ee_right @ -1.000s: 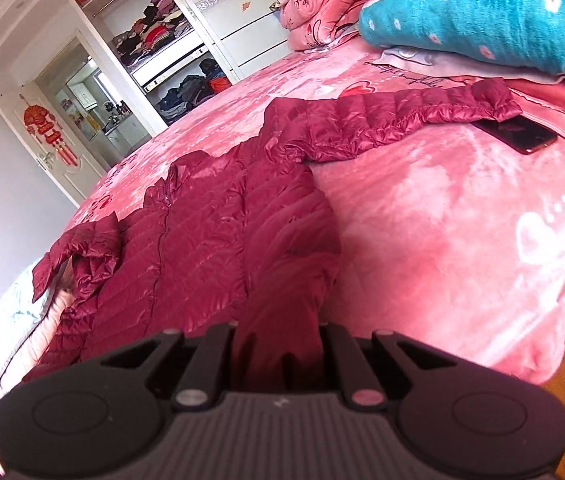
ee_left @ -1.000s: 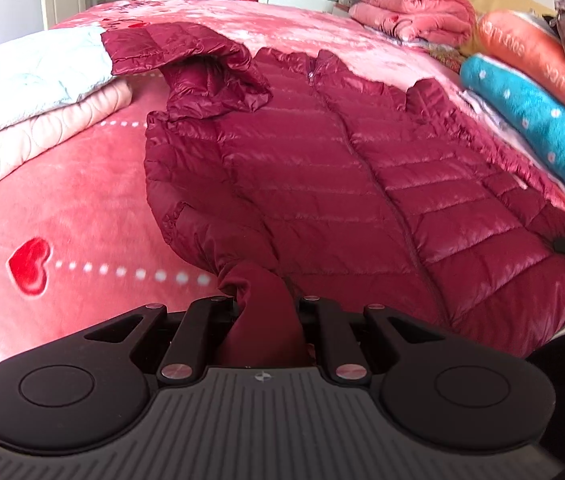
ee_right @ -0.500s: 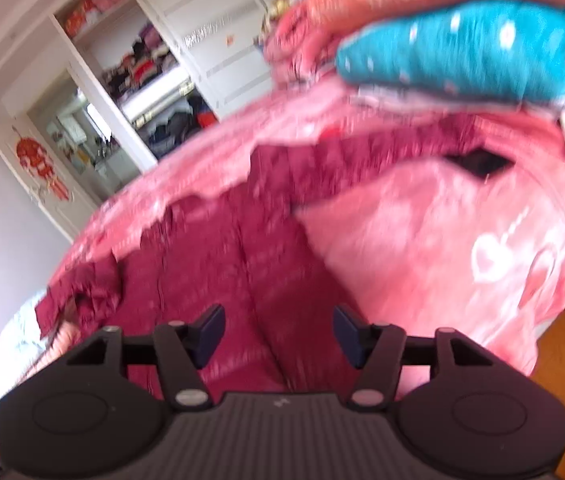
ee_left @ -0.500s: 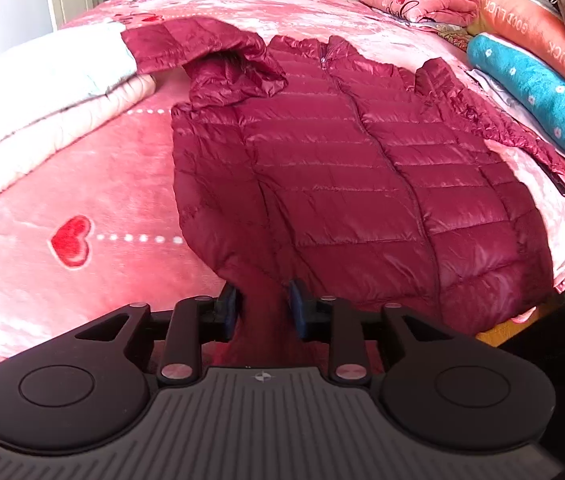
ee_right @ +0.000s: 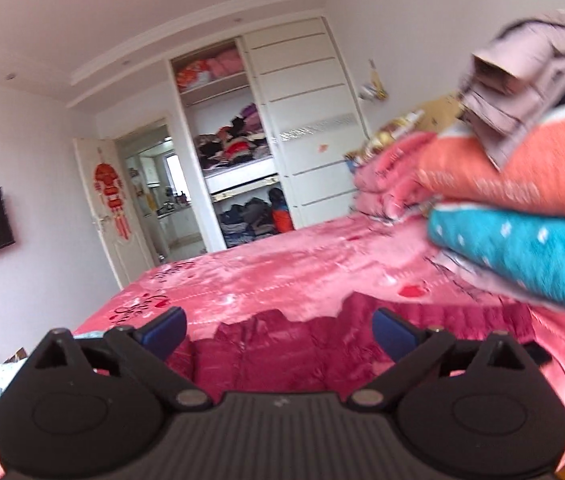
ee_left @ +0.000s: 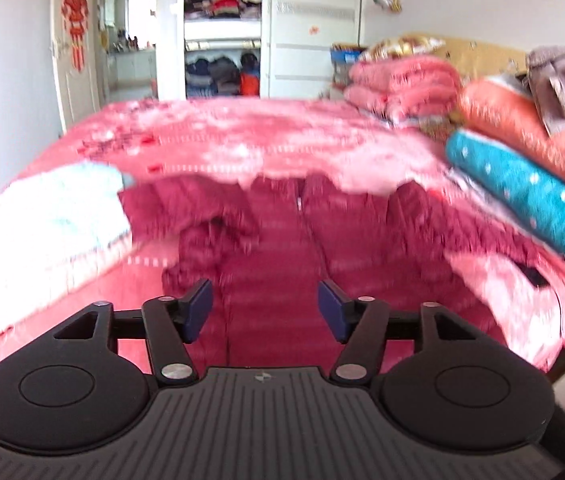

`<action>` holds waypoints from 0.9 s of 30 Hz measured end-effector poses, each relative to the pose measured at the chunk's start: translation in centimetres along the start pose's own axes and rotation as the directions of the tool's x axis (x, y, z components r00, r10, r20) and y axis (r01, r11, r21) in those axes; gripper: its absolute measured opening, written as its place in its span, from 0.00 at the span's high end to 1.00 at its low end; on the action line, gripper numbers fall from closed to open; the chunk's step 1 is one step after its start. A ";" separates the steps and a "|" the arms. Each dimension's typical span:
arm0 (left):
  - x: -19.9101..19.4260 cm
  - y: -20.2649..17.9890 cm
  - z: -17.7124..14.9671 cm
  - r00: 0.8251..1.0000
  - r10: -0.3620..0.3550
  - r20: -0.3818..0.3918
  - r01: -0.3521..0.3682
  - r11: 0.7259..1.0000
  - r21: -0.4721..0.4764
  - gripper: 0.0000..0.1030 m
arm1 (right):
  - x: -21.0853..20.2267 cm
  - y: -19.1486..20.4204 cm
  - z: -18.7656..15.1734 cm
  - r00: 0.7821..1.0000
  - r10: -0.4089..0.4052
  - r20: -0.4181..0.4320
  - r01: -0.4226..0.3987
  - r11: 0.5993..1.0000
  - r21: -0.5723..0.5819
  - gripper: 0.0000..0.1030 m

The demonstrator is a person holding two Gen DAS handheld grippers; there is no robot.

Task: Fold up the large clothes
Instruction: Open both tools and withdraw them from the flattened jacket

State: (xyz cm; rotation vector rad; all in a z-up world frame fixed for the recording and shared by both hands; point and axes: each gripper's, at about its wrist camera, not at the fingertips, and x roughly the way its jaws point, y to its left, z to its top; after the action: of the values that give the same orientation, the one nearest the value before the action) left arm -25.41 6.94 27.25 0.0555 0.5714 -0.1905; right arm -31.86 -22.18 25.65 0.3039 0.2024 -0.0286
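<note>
Maroon puffer jacket (ee_left: 282, 240) lies spread on pink bedspread (ee_left: 242, 140), seemingly front up through blur. We hold left gripper (ee_left: 265, 308) and right gripper (ee_right: 279, 334) above it, jaws opening, nothing between them.

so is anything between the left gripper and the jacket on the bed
Nothing visible. The left gripper, its jaws opening with nothing between them, looks straight at the maroon jacket spread on the bed. The white folded quilt lies off to one side.
</note>
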 end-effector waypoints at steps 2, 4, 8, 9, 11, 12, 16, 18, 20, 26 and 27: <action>0.3 -1.1 0.8 0.999 0.020 0.026 -0.020 1.000 0.000 0.20 | 0.0 1.1 0.5 1.000 0.002 0.007 -0.002 0.999 -0.044 0.04; 0.7 -1.8 1.3 0.999 0.036 0.040 -0.036 0.999 0.001 0.16 | -0.2 2.2 1.1 1.000 0.008 0.019 -0.006 0.996 -0.086 0.03; 1.6 -2.9 1.7 0.996 0.063 0.063 -0.063 0.998 0.009 0.08 | -0.6 3.1 1.9 0.999 0.011 0.034 -0.007 0.991 -0.133 0.02; 1.8 -3.3 1.8 0.995 0.073 0.072 -0.074 0.997 0.013 0.06 | -0.7 3.3 2.1 0.999 0.015 0.038 -0.010 0.991 -0.137 0.01; 2.0 -3.5 2.6 0.992 0.089 0.088 -0.092 0.996 0.020 0.05 | -1.0 3.4 2.4 0.999 0.018 0.047 -0.011 0.989 -0.145 0.01; 2.2 -3.5 2.7 0.991 0.093 0.095 -0.096 0.995 0.020 0.05 | -1.1 3.5 2.5 0.999 0.017 0.049 -0.009 0.989 -0.149 0.01; 3.0 -3.4 3.3 0.987 0.112 0.114 -0.116 0.993 0.024 0.02 | -1.2 3.7 2.9 0.998 0.017 0.053 -0.008 0.987 -0.160 0.01; 3.7 -3.5 3.5 0.985 0.123 0.119 -0.126 0.992 0.021 0.02 | -0.9 3.7 3.1 0.998 0.017 0.054 -0.008 0.987 -0.162 0.01; 4.1 -2.9 3.6 0.984 0.129 0.119 -0.131 0.991 0.009 0.02 | -0.5 3.8 3.3 0.999 0.021 0.049 -0.013 0.986 -0.164 0.01; 5.8 -1.4 3.6 0.982 0.160 0.095 -0.158 0.987 -0.033 0.00 | 1.6 4.8 3.3 0.999 0.037 0.017 -0.034 0.981 -0.193 0.01; 6.2 -1.1 3.6 0.982 0.166 0.090 -0.163 0.986 -0.040 0.00 | 1.9 5.0 3.2 0.999 0.042 0.010 -0.039 0.979 -0.198 0.01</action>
State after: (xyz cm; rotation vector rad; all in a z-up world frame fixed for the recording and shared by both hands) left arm -18.60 4.42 26.95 0.0613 0.4742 -0.0226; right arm -29.11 -18.41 29.74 0.1091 0.1831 0.0297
